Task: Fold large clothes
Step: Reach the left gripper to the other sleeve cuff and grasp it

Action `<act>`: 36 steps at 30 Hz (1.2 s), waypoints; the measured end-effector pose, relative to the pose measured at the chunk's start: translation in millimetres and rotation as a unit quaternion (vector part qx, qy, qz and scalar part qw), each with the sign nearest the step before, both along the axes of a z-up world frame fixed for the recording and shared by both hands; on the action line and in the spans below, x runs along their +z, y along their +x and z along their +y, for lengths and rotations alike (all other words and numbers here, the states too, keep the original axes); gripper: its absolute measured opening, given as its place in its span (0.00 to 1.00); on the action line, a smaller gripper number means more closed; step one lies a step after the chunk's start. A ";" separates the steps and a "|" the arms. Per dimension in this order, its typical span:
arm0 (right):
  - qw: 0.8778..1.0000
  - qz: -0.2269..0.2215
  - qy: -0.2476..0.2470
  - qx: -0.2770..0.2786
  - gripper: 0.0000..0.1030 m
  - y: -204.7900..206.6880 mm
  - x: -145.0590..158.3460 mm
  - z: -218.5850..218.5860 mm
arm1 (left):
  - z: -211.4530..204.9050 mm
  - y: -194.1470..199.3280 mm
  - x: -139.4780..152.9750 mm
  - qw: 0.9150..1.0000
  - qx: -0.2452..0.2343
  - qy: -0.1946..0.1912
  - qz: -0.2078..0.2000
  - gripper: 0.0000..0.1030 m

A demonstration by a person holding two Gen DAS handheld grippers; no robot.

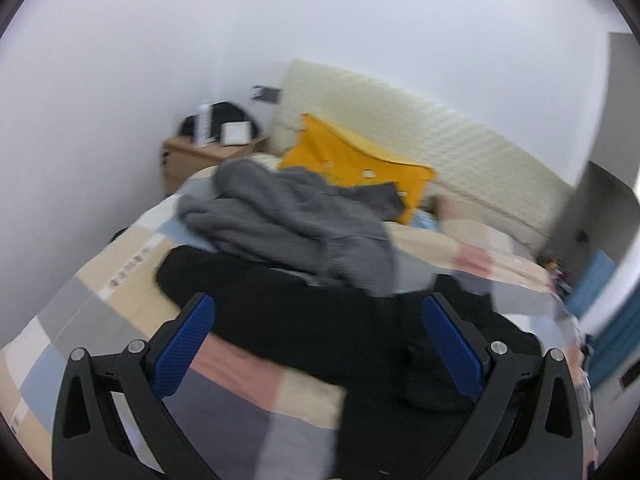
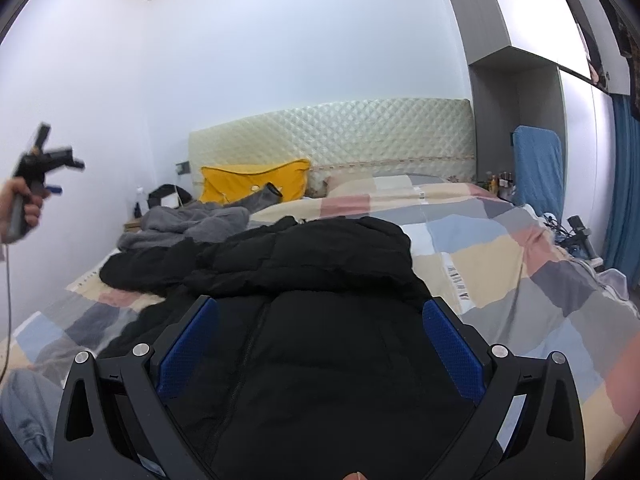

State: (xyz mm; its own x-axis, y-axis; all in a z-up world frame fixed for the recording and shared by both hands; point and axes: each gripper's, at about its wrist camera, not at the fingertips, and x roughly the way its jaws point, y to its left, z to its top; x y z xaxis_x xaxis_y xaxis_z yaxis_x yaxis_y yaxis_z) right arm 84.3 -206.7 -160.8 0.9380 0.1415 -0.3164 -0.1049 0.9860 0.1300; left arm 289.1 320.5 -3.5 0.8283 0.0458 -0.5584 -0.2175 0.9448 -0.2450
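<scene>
black puffer jacket (image 2: 320, 280) lies spread on the checked bedspread (image 2: 500, 248), zip front up, hood end toward the headboard (image 2: 332, 136). one sleeve trails off to the left. right gripper (image 2: 320, 316) sits low over the jacket body, blue pads (image 2: 452, 344) spread wide apart, nothing between them, no cloth pinched. left gripper (image 1: 318, 314) is also wide open with blue pads (image 1: 184, 348) clear of fabric, above the jacket's (image 1: 280, 312) edge; that view is motion blurred. from the right wrist view the left gripper (image 2: 60, 176) shows raised in the air at far left, held by a hand (image 2: 24, 208), well apart from the bed. grey fleece garment (image 1: 288, 216) is bunched beyond the jacket, touching it. yellow pillow (image 2: 256, 180) leans on the headboard. wooden nightstand (image 1: 196, 156) stands beside the bed in the corner.
</scene>
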 end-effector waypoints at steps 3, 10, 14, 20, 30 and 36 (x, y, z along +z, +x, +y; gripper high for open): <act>1.000 -0.006 0.000 -0.002 1.00 -0.4 2.0 2.6 | 34.1 10.9 -20.5 1.000 0.024 -0.004 0.016 1.00; 0.999 0.012 -0.040 -0.008 1.00 12.8 -1.1 25.7 | 116.9 30.0 -81.9 0.994 0.044 -0.096 0.032 1.00; 0.998 0.022 -0.051 0.008 1.00 22.3 -3.8 40.6 | 155.0 44.7 -130.5 0.986 0.062 -0.145 0.058 1.00; 0.995 0.084 -0.057 0.019 1.00 53.1 -11.8 63.0 | 225.1 55.2 -219.9 0.949 0.104 -0.286 0.081 0.99; 0.990 0.122 -0.077 -0.002 1.00 79.1 -23.8 86.5 | 250.3 108.5 -297.0 0.939 0.107 -0.319 0.073 0.94; 0.986 0.144 -0.078 -0.021 1.00 101.6 -31.2 93.7 | 238.6 149.9 -311.2 0.941 0.122 -0.311 0.054 0.94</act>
State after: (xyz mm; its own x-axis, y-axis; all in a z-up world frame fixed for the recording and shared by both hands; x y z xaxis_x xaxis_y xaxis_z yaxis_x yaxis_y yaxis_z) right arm 185.9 -113.0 -192.1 0.8107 0.0322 -0.5846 -0.0438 0.9990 -0.0057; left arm 438.9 559.1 -314.6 0.7727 -0.1350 -0.6202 -0.4648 0.5451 -0.6977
